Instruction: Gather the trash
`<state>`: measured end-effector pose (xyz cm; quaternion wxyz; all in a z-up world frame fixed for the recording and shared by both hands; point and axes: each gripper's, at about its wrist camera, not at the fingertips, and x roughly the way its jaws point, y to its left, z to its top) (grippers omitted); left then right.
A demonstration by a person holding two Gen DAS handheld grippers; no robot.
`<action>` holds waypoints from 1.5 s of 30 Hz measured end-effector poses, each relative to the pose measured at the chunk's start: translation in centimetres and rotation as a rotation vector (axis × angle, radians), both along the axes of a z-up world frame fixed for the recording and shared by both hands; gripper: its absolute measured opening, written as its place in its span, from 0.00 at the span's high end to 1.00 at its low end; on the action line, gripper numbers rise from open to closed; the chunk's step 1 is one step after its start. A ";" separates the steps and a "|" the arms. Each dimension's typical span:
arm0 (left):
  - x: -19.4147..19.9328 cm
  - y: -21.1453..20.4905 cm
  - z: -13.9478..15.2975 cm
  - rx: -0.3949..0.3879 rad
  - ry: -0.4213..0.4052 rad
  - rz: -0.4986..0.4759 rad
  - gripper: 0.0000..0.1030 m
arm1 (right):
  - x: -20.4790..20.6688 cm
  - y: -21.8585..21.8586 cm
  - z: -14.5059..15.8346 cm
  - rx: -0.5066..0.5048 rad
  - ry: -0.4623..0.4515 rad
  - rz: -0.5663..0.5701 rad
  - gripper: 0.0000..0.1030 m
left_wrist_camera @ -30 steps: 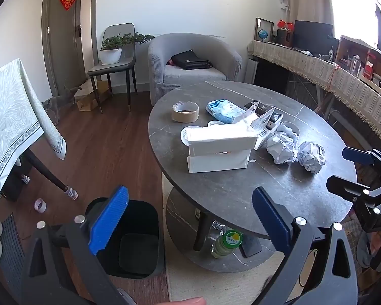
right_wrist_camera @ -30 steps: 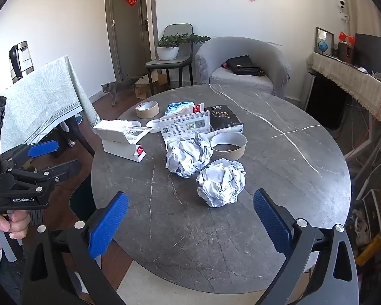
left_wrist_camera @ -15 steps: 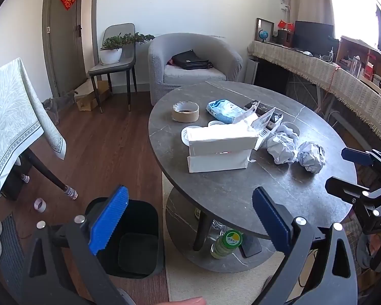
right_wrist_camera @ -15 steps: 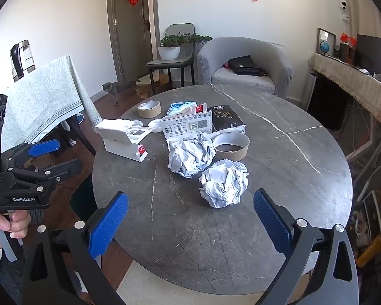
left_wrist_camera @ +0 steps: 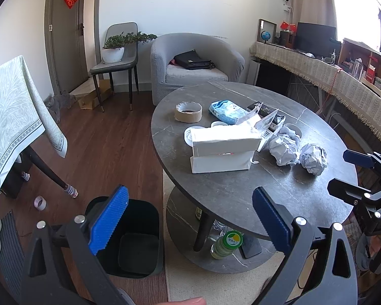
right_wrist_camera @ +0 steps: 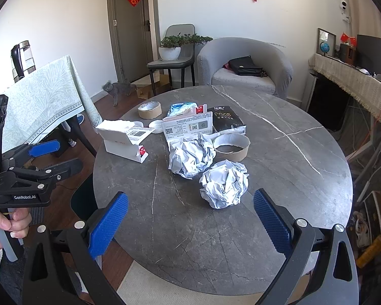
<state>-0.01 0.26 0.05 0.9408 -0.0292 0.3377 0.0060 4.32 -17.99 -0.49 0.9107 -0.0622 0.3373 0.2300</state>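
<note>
Two crumpled paper balls lie on the round dark table (right_wrist_camera: 279, 167): the nearer ball (right_wrist_camera: 224, 187) and the farther ball (right_wrist_camera: 190, 158); the left wrist view shows them as the right-hand ball (left_wrist_camera: 313, 158) and the left-hand ball (left_wrist_camera: 285, 148). My right gripper (right_wrist_camera: 190, 225) is open, a short way before the nearer ball, with nothing between its fingers. My left gripper (left_wrist_camera: 189, 219) is open and empty, above the floor at the table's left edge, over the black trash bin (left_wrist_camera: 129, 239). Each gripper shows in the other's view: left gripper (right_wrist_camera: 53, 155), right gripper (left_wrist_camera: 353, 170).
On the table stand a white torn box (left_wrist_camera: 222, 150), tape rolls (right_wrist_camera: 149, 110) (right_wrist_camera: 231, 147), a blue packet (left_wrist_camera: 226, 111), a black box (right_wrist_camera: 226, 120) and leaflets. A bottle (left_wrist_camera: 227, 244) sits on the lower shelf. An armchair (right_wrist_camera: 246, 66), a chair with a plant, a cloth-covered table (left_wrist_camera: 10, 117) and a grey cat (right_wrist_camera: 118, 89) are around.
The right gripper has edged slightly toward the paper balls. The cat has walked away from the door area. The left gripper has hardly moved.
</note>
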 end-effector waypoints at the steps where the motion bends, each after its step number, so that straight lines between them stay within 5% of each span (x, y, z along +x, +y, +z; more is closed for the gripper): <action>1: 0.0 0.0 0.0 0.001 0.000 0.000 0.03 | 0.0 0.0 0.0 -0.001 0.000 0.000 0.03; 45: 0.0 0.3 -0.1 0.001 0.001 0.002 0.03 | -0.1 0.1 -0.1 -0.005 0.001 0.003 0.03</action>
